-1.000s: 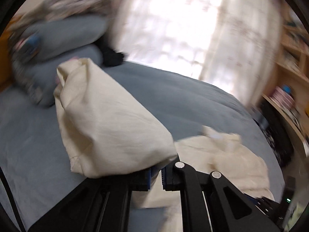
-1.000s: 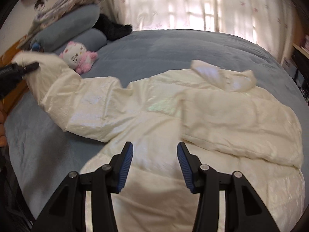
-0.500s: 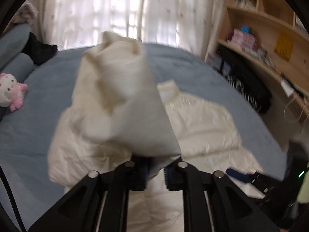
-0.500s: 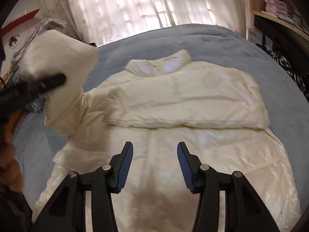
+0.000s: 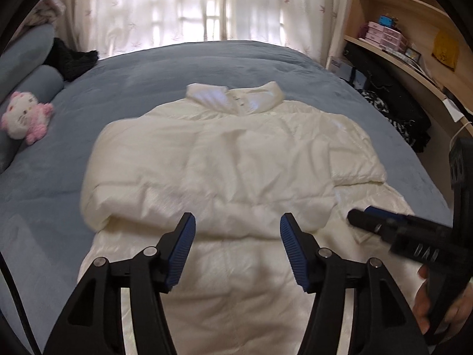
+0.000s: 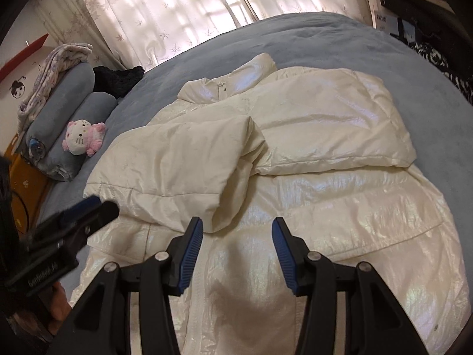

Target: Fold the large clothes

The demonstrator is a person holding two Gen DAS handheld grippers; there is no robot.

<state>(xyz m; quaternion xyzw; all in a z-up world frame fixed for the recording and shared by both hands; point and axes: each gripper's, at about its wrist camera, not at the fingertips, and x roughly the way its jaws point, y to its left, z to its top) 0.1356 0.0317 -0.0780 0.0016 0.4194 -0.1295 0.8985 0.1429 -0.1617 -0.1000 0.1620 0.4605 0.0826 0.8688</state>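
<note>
Left wrist view: the left gripper (image 5: pixel 236 230) has just been opening, jaws spread, nothing between; the cream jacket (image 5: pixel 236 153) lies mid-bed (image 5: pixel 207 59), both sleeves folded across. Shelf labels are unreadable.

Right wrist view: right gripper (image 6: pixel 237 235), jaws just widened, empty; only here, a folded blanket (image 6: pixel 56 65) at the bed's head corner.

No clearly readable text anywhere. Pale embossed letters on the black body of the right gripper (image 5: pixel 381 222) in the left wrist view, and likewise on the left gripper (image 6: pixel 88 211) in the right wrist view, too blurred to make out. Dark print on a white box (image 6: pixel 382 19) beside the bed and on another white box (image 5: pixel 338 65) under the shelf, too small to read, plus a black cartoon-face sticker (image 6: pixel 18 87) on the wall, without words.
</note>
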